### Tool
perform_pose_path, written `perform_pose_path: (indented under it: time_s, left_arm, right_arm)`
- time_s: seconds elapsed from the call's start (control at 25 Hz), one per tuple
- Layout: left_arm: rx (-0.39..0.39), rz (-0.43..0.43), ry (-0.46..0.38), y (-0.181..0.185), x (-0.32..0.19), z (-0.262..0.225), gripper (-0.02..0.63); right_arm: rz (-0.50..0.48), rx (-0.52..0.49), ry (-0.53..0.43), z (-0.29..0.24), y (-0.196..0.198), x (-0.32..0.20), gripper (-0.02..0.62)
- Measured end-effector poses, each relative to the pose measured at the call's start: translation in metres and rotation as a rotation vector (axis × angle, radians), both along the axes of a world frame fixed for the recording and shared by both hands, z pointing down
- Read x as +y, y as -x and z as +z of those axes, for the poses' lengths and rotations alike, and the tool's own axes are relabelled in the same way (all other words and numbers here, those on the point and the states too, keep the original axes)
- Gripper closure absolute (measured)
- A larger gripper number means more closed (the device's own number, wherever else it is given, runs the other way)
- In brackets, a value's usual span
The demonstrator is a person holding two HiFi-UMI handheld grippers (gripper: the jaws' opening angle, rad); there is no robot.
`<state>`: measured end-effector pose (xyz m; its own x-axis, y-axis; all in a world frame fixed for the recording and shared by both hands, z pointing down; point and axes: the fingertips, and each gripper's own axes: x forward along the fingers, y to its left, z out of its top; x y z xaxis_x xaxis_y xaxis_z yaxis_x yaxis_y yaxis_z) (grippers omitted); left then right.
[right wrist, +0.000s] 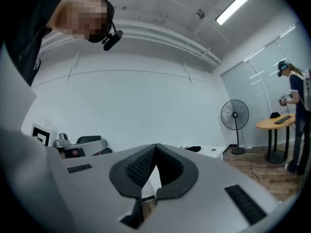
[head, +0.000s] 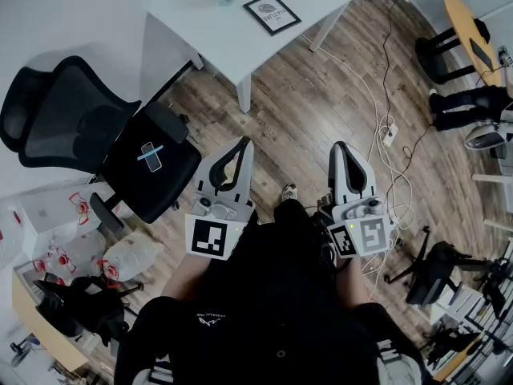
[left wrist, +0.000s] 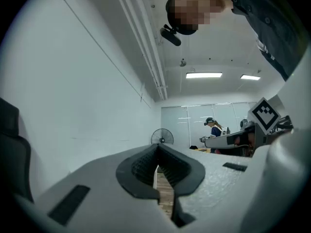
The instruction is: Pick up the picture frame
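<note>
The picture frame [head: 272,13], black-edged with a white mat, lies flat on the white table [head: 216,42] at the top of the head view. Both grippers are held low over the wooden floor, well short of the table. My left gripper [head: 243,143] points toward the table leg, jaws closed tip to tip with nothing between them. My right gripper [head: 341,147] is beside it, also shut and empty. In the left gripper view the closed jaw tips [left wrist: 157,145] face a white wall. In the right gripper view the closed tips [right wrist: 155,145] face the table's far edge; the frame is hidden there.
A black office chair [head: 96,135] stands left of the grippers. White cables and a power strip [head: 389,133] trail over the floor on the right. A round wooden table [head: 473,30], a standing fan [right wrist: 234,115] and a person [right wrist: 294,106] are further right. Bags [head: 128,255] lie lower left.
</note>
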<state>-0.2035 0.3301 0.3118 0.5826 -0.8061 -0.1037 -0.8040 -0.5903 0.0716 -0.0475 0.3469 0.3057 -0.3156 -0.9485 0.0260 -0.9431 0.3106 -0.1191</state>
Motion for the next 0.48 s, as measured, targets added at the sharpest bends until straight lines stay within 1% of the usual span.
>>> perform_pose_path:
  time_s: [0.16, 0.28, 0.36, 0.48]
  left_arm:
    - [0.008, -0.047, -0.023, 0.007, 0.048, -0.025, 0.600]
    - [0.002, -0.063, -0.011, 0.003, 0.076, -0.023, 0.600]
    - [0.004, -0.060, -0.007, -0.012, 0.092, -0.022, 0.600]
    - [-0.002, -0.023, -0.032, -0.049, 0.123, -0.028, 0.600]
  right_arm:
    - [-0.042, -0.014, 0.015, -0.010, 0.006, 0.050, 0.597]
    - [-0.046, -0.005, 0.006, -0.015, 0.005, 0.079, 0.597]
    - [-0.048, 0.011, -0.010, -0.021, -0.003, 0.098, 0.597]
    - [-0.039, 0.032, -0.027, -0.025, -0.030, 0.129, 0.597]
